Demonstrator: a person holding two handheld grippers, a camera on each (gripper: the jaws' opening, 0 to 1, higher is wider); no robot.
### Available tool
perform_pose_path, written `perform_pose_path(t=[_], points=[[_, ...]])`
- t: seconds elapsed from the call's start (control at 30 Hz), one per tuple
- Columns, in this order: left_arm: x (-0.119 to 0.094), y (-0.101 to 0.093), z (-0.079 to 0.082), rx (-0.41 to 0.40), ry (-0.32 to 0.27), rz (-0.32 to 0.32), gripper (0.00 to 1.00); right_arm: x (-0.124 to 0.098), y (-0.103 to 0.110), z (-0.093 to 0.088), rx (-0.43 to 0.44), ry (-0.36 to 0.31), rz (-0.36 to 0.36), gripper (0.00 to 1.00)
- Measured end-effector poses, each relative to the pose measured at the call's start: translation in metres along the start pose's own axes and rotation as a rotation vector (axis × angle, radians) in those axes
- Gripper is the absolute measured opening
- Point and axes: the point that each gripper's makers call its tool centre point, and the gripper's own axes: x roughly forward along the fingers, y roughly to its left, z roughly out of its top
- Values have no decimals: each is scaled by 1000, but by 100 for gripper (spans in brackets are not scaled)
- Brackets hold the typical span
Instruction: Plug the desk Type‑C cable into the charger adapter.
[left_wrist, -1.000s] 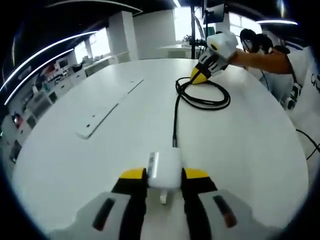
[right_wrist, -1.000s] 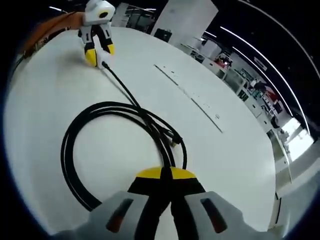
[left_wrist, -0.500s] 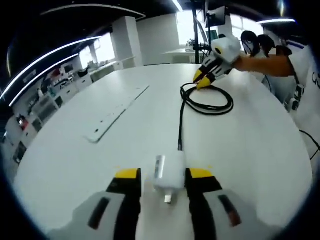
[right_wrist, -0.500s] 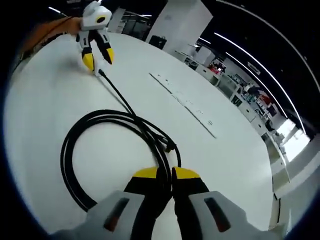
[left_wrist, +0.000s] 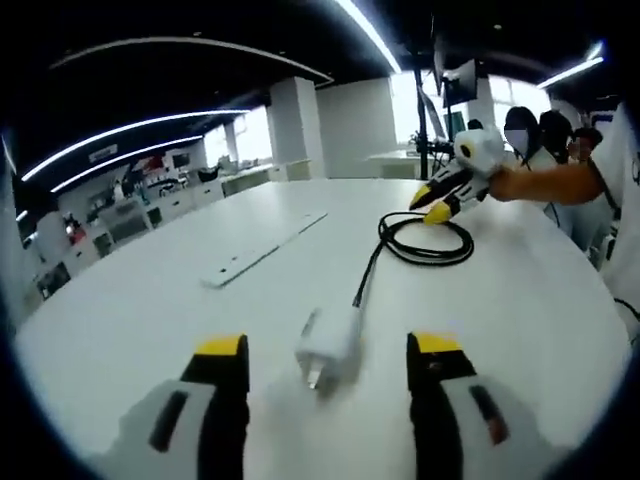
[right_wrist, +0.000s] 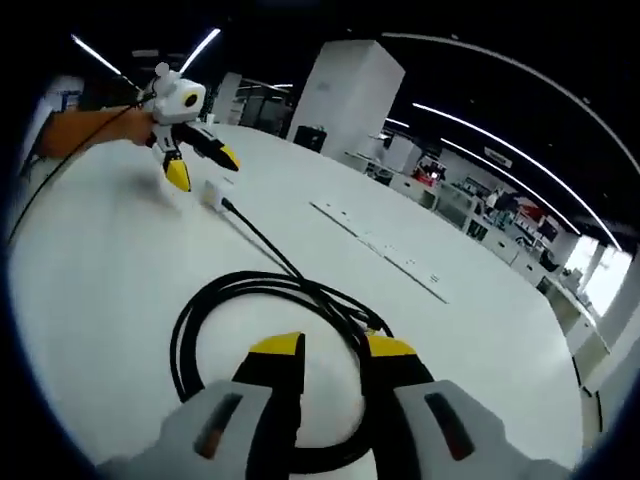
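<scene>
White and smooth, the round table (left_wrist: 150, 300) takes up most of both views, with a flat pale strip (left_wrist: 262, 256) set with small dots lying along it off to one side. Around it is an open office: long ceiling light lines, a thick white pillar (right_wrist: 345, 95), and rows of desks with clutter along the far walls. In the left gripper view the left gripper (left_wrist: 328, 362) has its yellow-tipped jaws spread wide and holds nothing; the white charger adapter (left_wrist: 328, 345) lies on the table between them, clear of both jaws, its metal prongs pointing back toward the camera. The adapter is a small rounded block, slightly blurred. A black Type‑C cable (left_wrist: 368, 275) runs from its far end across the table to a loose coil (left_wrist: 425, 240), so the plug appears seated in the adapter. Past the coil is the right gripper (left_wrist: 440, 205), held by an arm in an orange sleeve (left_wrist: 545, 182). In the right gripper view the right gripper (right_wrist: 332, 352) has its jaws parted a little and grips nothing; the coil's black strands (right_wrist: 300, 292) pass just ahead of and between them. From there the cable leads off to the adapter (right_wrist: 213, 192), which sits just beside the left gripper's (right_wrist: 200, 165) open yellow tips.
</scene>
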Motion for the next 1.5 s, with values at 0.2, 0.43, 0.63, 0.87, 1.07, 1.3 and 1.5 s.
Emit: perform_pose_path(t=[0.2,0.43,0.63,0.87,1.07,1.3,1.5], points=[[-15,1,5,-87,-63,72,75,-8,17,13,94,-112,21,33],[-40,-34,7,-165,-172,115,84,-17,33,22,147,-208,6,53],[-59,-38,-2,-143,-191,194,90,-29,46,25,210,-258,-22,70],[-87,-56,5,-166,-283,278,94,-49,49,22,278,-323,-88,85],[-104,-58,7,-114,-322,384,97,-67,58,25,311,-367,-131,99],[-114,-81,0,-186,-348,387,100,-85,71,27,353,-413,-153,100],[-129,-94,-2,-212,-391,431,100,-96,92,26,330,-417,-139,100]])
